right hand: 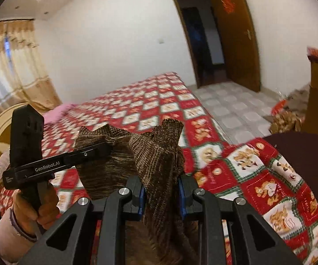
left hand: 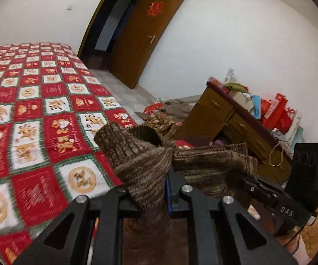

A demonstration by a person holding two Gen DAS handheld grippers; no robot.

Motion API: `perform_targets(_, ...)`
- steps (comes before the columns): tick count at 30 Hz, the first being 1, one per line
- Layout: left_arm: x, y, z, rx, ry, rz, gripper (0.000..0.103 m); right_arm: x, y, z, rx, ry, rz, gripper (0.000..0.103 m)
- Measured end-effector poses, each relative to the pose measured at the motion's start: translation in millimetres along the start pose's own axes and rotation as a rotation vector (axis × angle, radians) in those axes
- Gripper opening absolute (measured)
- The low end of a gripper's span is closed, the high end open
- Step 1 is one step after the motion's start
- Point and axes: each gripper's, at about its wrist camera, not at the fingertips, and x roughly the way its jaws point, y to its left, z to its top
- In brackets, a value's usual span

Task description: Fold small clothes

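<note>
Both grippers pinch one brown knitted garment [right hand: 114, 154] in the air over a bed with a red patterned bedspread [right hand: 258, 176]. The right gripper [right hand: 161, 196] clamps a bunched fold between its blue pads [right hand: 182, 190]; the left gripper [left hand: 145, 190] nips another edge. The knit looks soft, light and floppy, likely sagging between grips. Holding at the ribbed hem or corners should keep it spread.

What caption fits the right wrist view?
Right tongs and left tongs hold a brown knit garment aloft over the red patterned bedspread.
</note>
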Motion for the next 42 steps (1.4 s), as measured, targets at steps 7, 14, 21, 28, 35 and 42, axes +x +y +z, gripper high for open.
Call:
perform_targets(7,77,15,4,0.012,0.084,0.027,0.012,62,-53,2,0.043,0.062,-0.062,0.023)
perform_targets(14,111,28,-5,-0.022,0.164,0.082,0.012,100,-83,-5,0.051,0.134,-0.107,0.023)
perform_targets(21,114,35,-3,-0.032,0.225,0.339,0.077,103,-104,-14,0.087,0.12,-0.138,0.049)
perform_targets(28,72,22,4,0.025,0.154,0.482,0.079,45,-97,-5,0.073,-0.04,-0.274,0.052)
perform_targets(35,49,-1,0,0.092,0.137,0.511,0.081,19,-28,-7,-0.15,-0.036,-0.246,0.043)
perform_targets(42,31,-21,-30,0.099,0.168,0.501,0.082,44,-8,-38,-0.183,0.102,-0.182,0.017)
